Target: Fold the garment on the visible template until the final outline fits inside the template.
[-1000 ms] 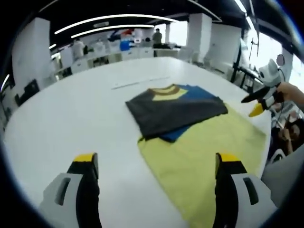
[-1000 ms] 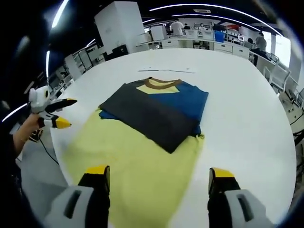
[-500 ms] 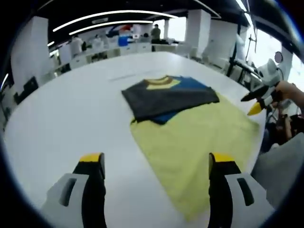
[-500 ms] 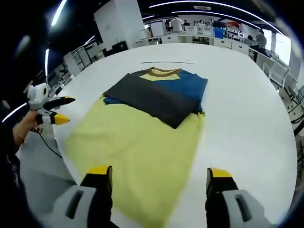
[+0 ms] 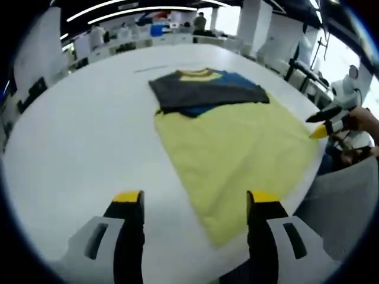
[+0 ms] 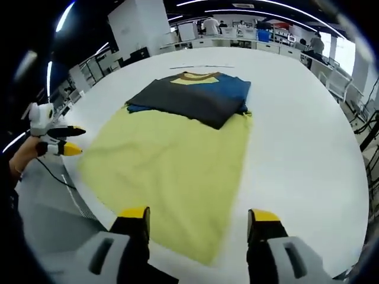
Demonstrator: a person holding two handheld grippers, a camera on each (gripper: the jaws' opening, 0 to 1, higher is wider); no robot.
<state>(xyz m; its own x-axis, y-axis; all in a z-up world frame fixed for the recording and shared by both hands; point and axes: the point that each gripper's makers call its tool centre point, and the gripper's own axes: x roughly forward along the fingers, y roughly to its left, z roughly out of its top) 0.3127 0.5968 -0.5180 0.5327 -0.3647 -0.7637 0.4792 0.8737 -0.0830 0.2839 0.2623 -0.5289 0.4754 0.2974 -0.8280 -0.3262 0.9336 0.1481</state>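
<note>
Both grippers have drawn back toward the near edge of the table over the last second, so the shirt sits farther up each view and more of its yellow body shows.

**Current state**
- The garment, a yellow T-shirt, lies flat on the white table. Its sleeves and upper part, dark grey and blue, are folded in over the chest area, with the brown collar at the far end.
- The lower yellow body is spread out unfolded, and its hem reaches the table's near edge.
- The left gripper has its jaws wide apart and holds nothing; it hangs above the near left part of the hem.
- The right gripper is likewise wide and empty, over the near hem.
- Each gripper also appears in the other's view, held at the table's side by a hand.
- A thin strip lies on the table beyond the collar; no template outline can be made out.

**Step in hand**
By judgement, the sleeve folds are done and the lengthwise fold of the body is not yet begun.

**Next move**
It calls for each gripper to descend on a hem corner, close on the cloth and carry the hem toward the collar, keeping the edges square.
</note>
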